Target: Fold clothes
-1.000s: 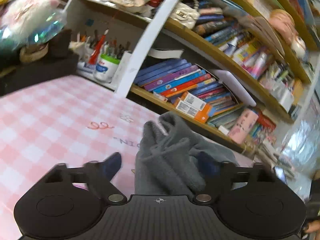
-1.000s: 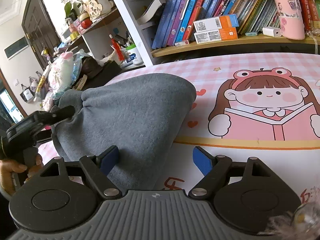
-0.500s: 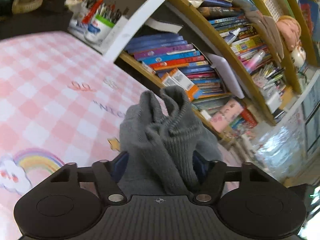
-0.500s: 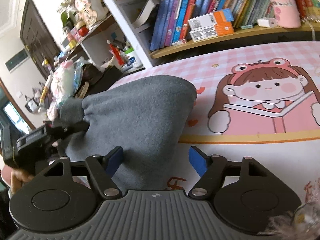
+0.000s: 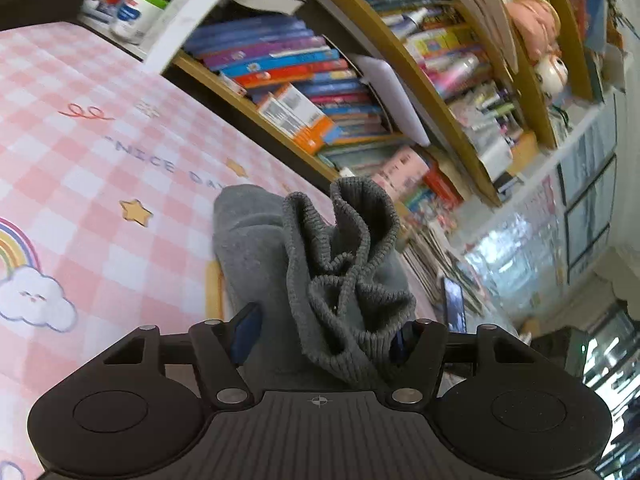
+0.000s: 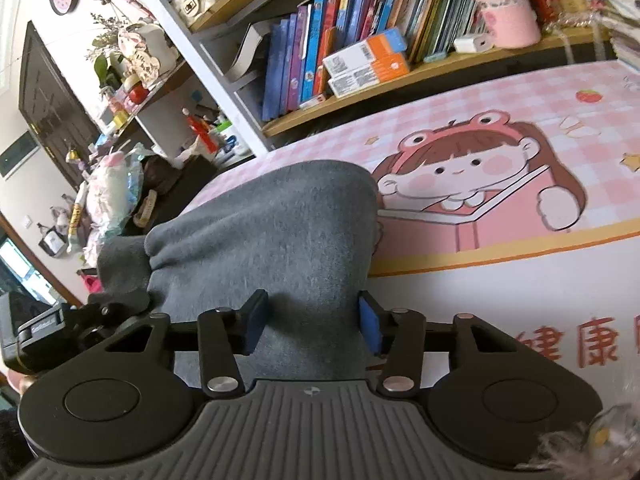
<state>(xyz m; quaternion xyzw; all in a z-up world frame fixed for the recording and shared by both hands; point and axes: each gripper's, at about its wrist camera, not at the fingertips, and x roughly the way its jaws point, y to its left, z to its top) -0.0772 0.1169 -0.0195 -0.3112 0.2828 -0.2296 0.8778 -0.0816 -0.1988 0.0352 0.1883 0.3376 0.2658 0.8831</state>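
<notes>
A grey knit garment (image 6: 276, 232) lies on the pink checked table mat (image 6: 520, 280), one end lifted. In the left wrist view its ribbed cuff end (image 5: 344, 264) bunches up between the blue pads of my left gripper (image 5: 324, 334), which is closed on it. In the right wrist view the garment's near edge sits between the pads of my right gripper (image 6: 314, 326), whose jaws press on the cloth from both sides. The left gripper (image 6: 80, 320) shows at the garment's far left end.
A bookshelf (image 6: 360, 52) full of books runs along the table's far edge. A white shelf post (image 5: 192, 12) and a cup of pens (image 5: 136, 12) stand at the back. Cluttered shelves and bags (image 6: 108, 200) lie off the table's left end.
Both grippers have closed onto the grey garment. The left gripper has moved along the table with the cuff end, and the right gripper has moved forward over the near edge.
</notes>
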